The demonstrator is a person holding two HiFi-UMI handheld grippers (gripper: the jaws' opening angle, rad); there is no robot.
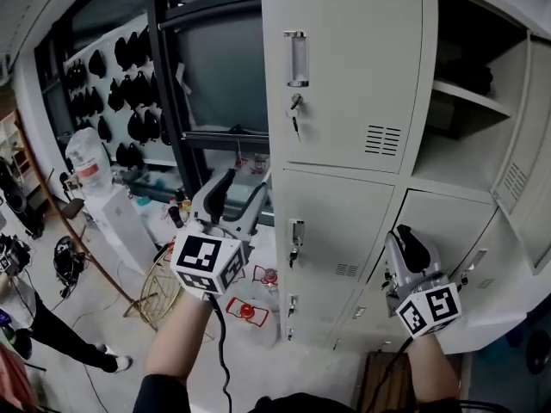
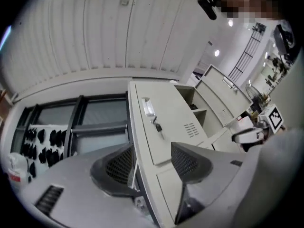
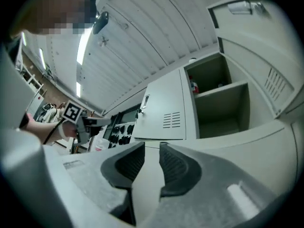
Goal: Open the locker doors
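The pale grey lockers fill the right of the head view. The upper left door is closed, with a handle and a hanging key. The upper right compartment stands open, its door swung to the right. My right gripper is at the left edge of the middle right door. In the right gripper view the jaws close on that pale edge with no gap showing. My left gripper hangs open in the air left of the middle left door, with nothing between its jaws.
Left of the lockers stands a black window frame beside a pegboard of dark items. A water dispenser, a wire basket and red parts stand on the floor. A person's leg is at bottom left.
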